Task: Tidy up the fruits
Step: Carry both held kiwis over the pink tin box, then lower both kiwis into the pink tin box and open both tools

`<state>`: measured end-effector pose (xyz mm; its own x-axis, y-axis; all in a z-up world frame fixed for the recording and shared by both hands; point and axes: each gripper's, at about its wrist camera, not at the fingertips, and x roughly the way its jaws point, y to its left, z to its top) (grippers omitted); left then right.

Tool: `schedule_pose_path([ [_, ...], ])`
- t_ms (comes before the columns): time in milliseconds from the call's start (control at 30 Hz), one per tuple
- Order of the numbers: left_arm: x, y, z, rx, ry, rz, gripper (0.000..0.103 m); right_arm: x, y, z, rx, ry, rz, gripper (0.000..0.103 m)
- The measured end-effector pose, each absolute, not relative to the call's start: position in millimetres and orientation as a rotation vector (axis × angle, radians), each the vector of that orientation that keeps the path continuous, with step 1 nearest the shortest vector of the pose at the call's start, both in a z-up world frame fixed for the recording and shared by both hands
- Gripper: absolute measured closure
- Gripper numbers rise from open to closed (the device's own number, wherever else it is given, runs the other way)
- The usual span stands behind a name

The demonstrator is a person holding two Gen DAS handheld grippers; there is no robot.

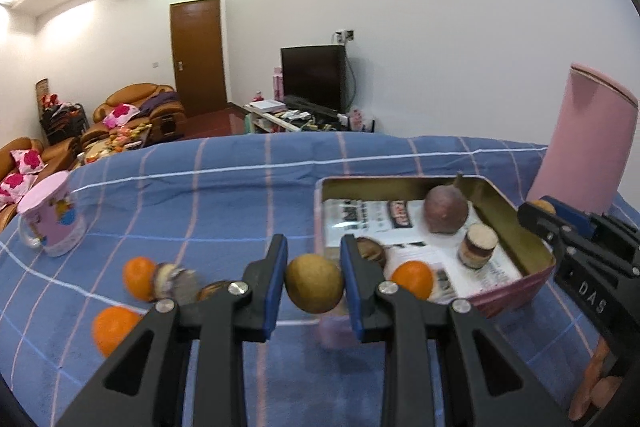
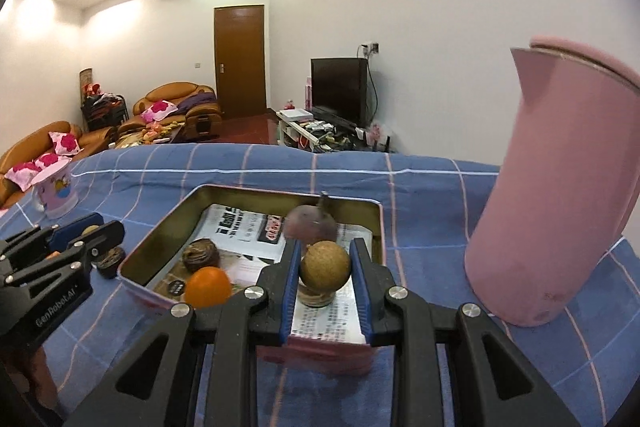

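Left gripper (image 1: 314,281) jaws around yellow-green fruit (image 1: 314,283), beside tin (image 1: 532,239).

Bright ceiling-panel light, heavy fisheye bending, slight motion blur.

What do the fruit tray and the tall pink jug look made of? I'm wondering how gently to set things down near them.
The fruit tray looks like thin sheet metal: its inner walls have a glossy gold sheen, its outside is pink, and printed paper lines the floor. The tall pink jug has a smooth matte surface with an even colour, probably plastic or coated metal; the views cannot settle which.
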<state>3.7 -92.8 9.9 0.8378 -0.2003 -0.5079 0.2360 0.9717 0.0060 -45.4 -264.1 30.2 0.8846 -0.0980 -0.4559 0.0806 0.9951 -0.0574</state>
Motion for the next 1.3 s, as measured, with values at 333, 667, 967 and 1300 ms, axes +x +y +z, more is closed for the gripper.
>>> schedule_pose_path([
  [333, 32, -150, 2, 0.093, 0.615, -0.288, 0.074, -30, -275, 27, 0.018, 0.521, -0.081, 0.076],
  [667, 45, -152, -7, 0.065, 0.702, -0.304, 0.074, -13, -271, 19, 0.05, 0.595, -0.018, 0.076],
  [967, 49, -149, -8, 0.047, 0.721, -0.301, 0.074, -8, -272, 16, 0.084, 0.621, 0.036, 0.076],
  [1300, 49, -148, -8, 0.047, 0.718, -0.271, 0.071, -6, -276, 12, 0.152, 0.648, 0.094, 0.075],
])
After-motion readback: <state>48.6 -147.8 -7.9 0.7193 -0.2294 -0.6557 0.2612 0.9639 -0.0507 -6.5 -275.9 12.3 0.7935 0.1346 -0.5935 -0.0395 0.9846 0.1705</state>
